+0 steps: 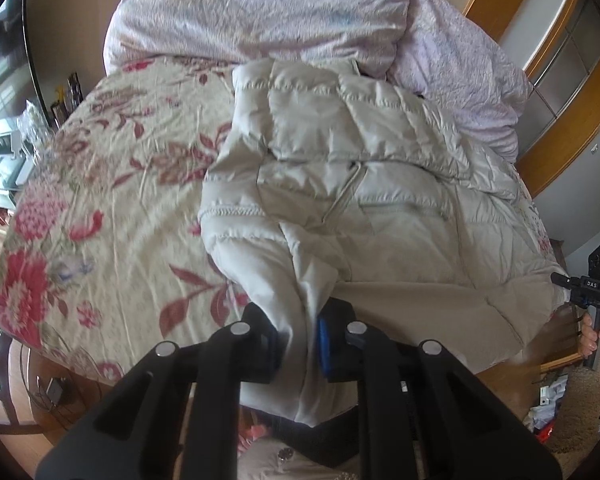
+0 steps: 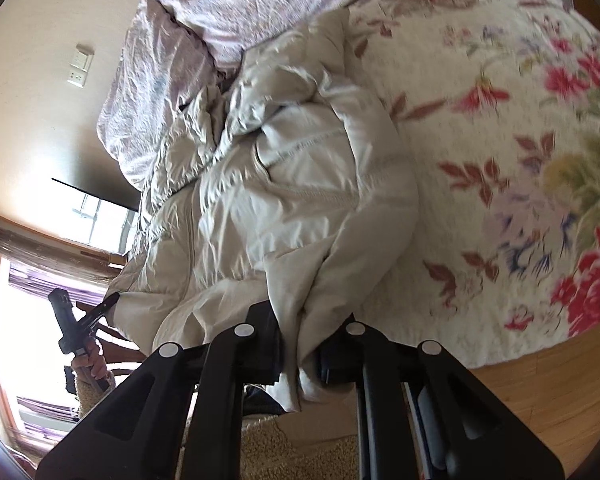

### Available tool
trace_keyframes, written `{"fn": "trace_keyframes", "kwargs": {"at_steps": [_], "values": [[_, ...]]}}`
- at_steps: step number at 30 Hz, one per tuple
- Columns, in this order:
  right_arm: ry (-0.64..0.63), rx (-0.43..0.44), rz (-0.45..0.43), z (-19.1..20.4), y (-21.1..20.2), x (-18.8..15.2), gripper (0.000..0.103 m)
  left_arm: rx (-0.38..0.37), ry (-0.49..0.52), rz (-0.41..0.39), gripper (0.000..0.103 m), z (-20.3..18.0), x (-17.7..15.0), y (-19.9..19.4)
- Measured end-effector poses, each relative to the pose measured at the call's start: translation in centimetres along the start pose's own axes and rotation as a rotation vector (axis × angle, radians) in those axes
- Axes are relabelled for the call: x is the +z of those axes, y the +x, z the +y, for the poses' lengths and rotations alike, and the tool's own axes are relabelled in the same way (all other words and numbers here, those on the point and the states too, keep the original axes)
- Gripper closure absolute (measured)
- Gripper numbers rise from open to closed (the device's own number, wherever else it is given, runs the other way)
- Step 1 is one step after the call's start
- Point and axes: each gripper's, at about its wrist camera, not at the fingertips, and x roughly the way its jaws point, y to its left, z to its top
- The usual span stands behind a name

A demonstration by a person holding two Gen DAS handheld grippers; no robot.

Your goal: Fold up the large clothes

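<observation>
A cream quilted puffer jacket lies spread on a bed with a floral cover. In the left wrist view my left gripper is shut on a bunched fold of the jacket's near edge, with cloth hanging down between the pads. My right gripper shows at the far right, on the jacket's other near corner. In the right wrist view the right gripper is shut on a gathered fold of the jacket. The left gripper is small at the left, pinching the opposite corner, a hand below it.
Two pale lilac pillows lie at the head of the bed behind the jacket. A wooden wardrobe stands to the right, with clutter on the carpet below. A bright window and a wall socket are on the far side.
</observation>
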Motion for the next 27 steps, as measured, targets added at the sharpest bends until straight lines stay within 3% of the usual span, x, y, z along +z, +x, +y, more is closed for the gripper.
{"fn": "trace_keyframes", "kwargs": {"at_steps": [14,27], "values": [[-0.090,-0.096,-0.107,3.4,-0.5,3.3,0.090,0.024,0.018,-0.092,0.088,-0.9,3.6,-1.3],[-0.215,-0.199,-0.202,7.3,0.1,7.9,0.090,0.024,-0.037,-0.148,0.088,-1.2,10.3,-0.5]]}}
